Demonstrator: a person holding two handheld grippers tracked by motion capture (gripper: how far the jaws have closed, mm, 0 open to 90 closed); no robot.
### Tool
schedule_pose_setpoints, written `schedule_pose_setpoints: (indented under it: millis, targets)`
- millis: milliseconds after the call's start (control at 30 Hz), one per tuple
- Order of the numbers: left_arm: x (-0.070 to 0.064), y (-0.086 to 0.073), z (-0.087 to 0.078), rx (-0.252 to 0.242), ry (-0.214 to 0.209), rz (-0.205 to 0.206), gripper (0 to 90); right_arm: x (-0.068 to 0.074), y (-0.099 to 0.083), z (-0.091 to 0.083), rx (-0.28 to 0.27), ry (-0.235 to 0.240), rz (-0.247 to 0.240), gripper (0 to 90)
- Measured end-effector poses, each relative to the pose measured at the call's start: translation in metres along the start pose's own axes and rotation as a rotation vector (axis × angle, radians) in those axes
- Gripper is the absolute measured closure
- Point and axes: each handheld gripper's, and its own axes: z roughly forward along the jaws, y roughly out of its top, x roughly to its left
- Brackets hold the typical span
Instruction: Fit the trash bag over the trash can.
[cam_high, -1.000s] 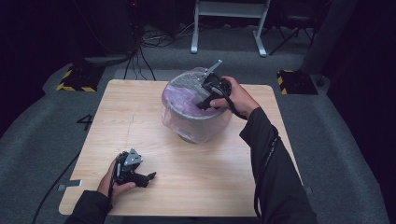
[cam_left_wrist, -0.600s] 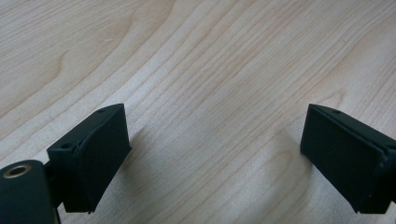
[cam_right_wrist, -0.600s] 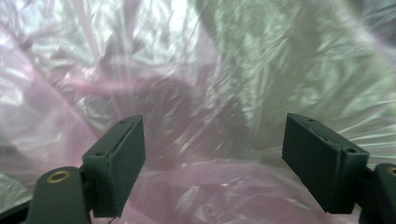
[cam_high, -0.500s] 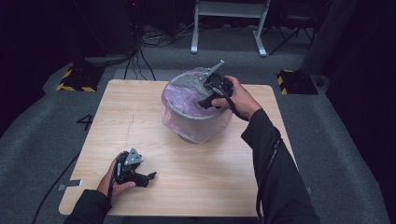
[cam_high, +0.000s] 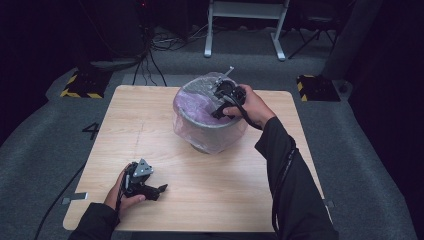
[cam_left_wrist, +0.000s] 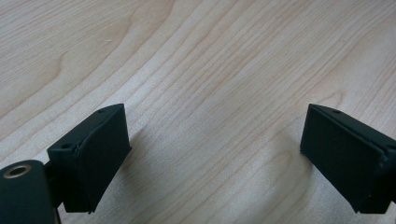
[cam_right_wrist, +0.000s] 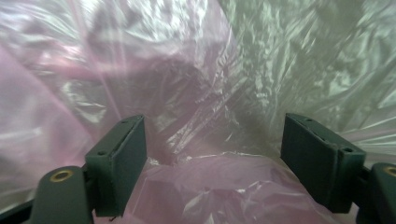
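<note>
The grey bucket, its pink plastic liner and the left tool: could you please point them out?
Grey round bucket (cam_high: 212, 136), high view, outer wall.
Pink plastic liner (cam_right_wrist: 187, 79), right gripper view, crinkled film.
Left tool (cam_high: 160, 190), high view, between jaws.

Counter (cam_high: 150, 125): light wood top, rounded corners, grain running lengthwise. Floor (cam_high: 45, 150): grey carpet, digit "4" (cam_high: 91, 131) marked beside counter's left edge. Yellow-black striped blocks: one (cam_high: 80, 85) beyond counter's far left corner, one (cam_high: 317, 82) beyond far right corner. White metal frame legs (cam_high: 245, 20) at back. Black cables (cam_high: 155, 45) lying on floor near them. Grey tape strip (cam_high: 75, 198) near counter's near left corner.
</note>
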Motion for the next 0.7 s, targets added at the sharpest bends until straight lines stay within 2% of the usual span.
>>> schedule_pose_setpoints:
  millis: [100,167,233,333,400,600,700]
  targets:
    - [0.0,0.0,0.0,0.0,-0.001,0.0,8.0,0.0,-0.001,-0.009,-0.038,0.01,0.002,22.0]
    - [0.0,0.0,0.0,0.0,0.0,-0.001,8.0,0.001,-0.004,-0.02,-0.095,0.006,-0.013,21.9]
    - [0.0,0.0,0.0,0.0,-0.001,0.0,8.0,-0.002,-0.01,-0.032,-0.15,0.017,0.007,21.6]
    - [0.0,0.0,0.0,0.0,0.0,-0.001,8.0,-0.003,-0.02,-0.046,-0.205,0.005,0.031,21.6]
    - [0.0,0.0,0.0,0.001,0.0,0.0,8.0,-0.001,-0.028,-0.056,-0.24,0.016,0.032,21.3]
    - [0.0,0.0,0.0,0.001,0.0,0.0,8.0,0.005,-0.05,-0.073,-0.276,0.002,0.027,19.6]
    - [0.0,0.0,0.0,0.001,0.0,0.0,7.9,0.007,-0.058,-0.076,-0.284,-0.002,0.029,19.5]
